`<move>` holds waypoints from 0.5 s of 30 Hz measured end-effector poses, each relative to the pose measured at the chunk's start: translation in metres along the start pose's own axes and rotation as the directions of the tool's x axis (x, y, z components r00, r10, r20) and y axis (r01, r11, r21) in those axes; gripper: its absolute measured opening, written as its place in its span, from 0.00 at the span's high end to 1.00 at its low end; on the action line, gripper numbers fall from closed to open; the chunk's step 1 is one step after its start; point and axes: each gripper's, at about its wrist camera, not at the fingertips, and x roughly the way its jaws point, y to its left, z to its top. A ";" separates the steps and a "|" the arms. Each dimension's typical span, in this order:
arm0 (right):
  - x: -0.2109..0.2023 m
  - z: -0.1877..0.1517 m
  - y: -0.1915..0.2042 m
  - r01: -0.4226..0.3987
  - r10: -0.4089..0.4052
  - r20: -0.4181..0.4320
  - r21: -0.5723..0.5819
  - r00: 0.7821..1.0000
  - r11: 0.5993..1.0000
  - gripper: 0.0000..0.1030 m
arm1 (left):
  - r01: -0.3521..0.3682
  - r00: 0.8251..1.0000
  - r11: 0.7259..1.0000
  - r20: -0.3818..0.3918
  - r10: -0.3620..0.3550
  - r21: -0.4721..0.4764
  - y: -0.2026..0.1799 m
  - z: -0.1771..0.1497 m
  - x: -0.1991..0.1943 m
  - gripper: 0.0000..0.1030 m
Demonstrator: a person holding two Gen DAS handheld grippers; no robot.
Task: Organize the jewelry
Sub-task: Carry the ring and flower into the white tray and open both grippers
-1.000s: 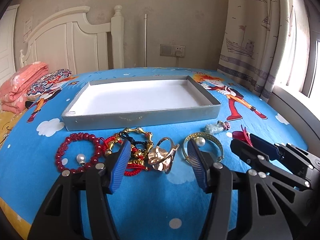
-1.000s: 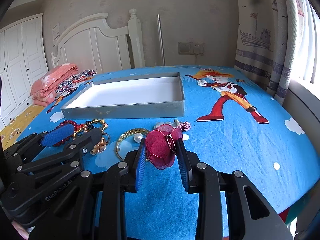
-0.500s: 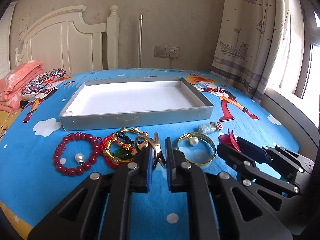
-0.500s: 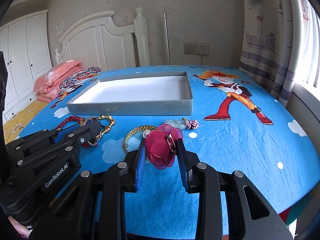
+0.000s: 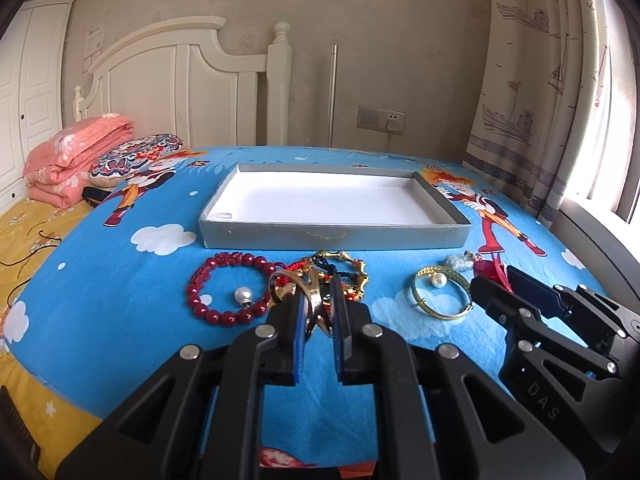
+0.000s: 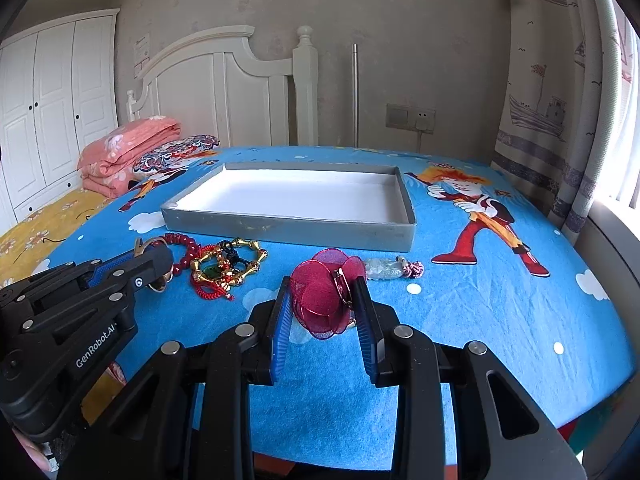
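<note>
My left gripper (image 5: pixel 318 300) is shut on a gold metal ornament (image 5: pixel 310 296) and holds it above the blue bedspread. My right gripper (image 6: pixel 322 304) is shut on a red fabric flower clip (image 6: pixel 320 296), also lifted. The shallow grey tray (image 5: pixel 336 236) with a white bottom lies behind the jewelry and holds nothing. On the spread lie a red bead bracelet (image 5: pixel 224 280) with a pearl inside it, a gold link bracelet with red cord (image 6: pixel 228 268), a gold bangle with a pearl (image 5: pixel 440 296) and a pale green charm (image 6: pixel 386 272).
Folded pink quilt (image 5: pixel 76 152) and a patterned pillow (image 5: pixel 136 158) lie at the left. A white headboard (image 5: pixel 180 92) stands behind. Curtains (image 5: pixel 532 80) hang at the right. The bed's front edge drops off just under the grippers.
My left gripper shut on the gold ornament and lifted it off the spread. My right gripper rose with the red flower clip still in it.
</note>
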 end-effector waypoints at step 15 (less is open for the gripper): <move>0.006 0.006 0.011 0.030 -0.029 0.001 -0.027 1.000 0.999 0.70 | -0.067 0.998 0.998 0.012 0.067 0.004 0.006 0.004 0.000 0.89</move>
